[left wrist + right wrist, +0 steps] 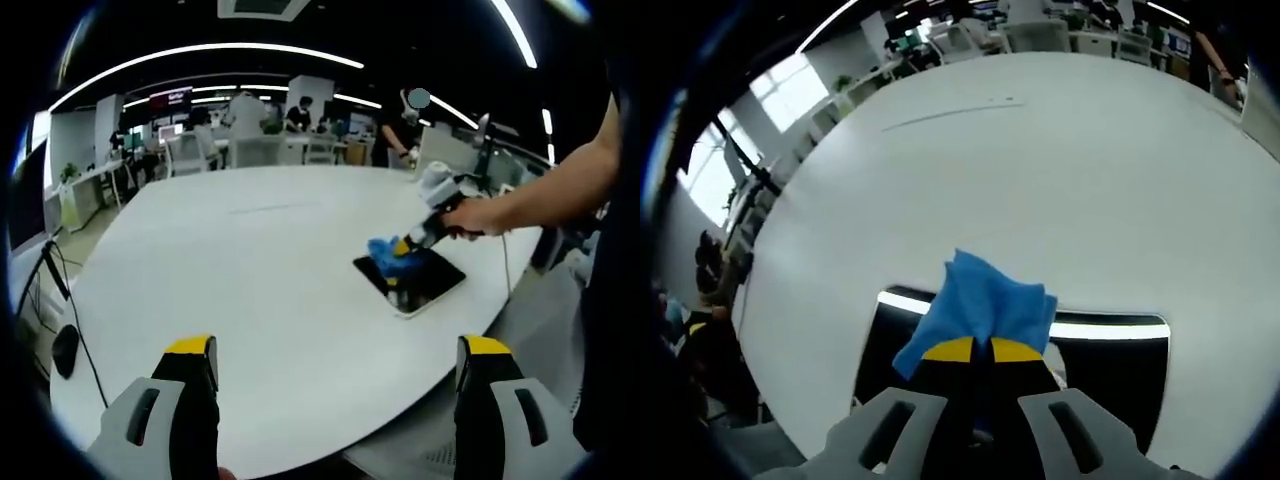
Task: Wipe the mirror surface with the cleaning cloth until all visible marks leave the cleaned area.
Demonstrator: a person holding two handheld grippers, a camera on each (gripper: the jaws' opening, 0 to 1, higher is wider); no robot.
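Soft blue cloth [985, 300] lies on the glossy dark mirror [1120, 370]; the white table [1040, 170] looks smooth and matt.

A broad white rounded surface [260, 270] takes up the middle of an open office. Past its far edge stand white desks [250, 150] and white chairs [185, 152], with several people among them. A red-lit screen [171, 98] hangs above those desks, and a white pillar [312, 95] rises beside them. Long curved light strips [215, 52] run over the dark ceiling above the surface. To the surface's left a black stand [52, 272] with trailing cables rests on the pale floor [75, 230]. In the right gripper view, bright windows [790, 90] lie beyond the surface's left edge, near a potted plant [843, 84].
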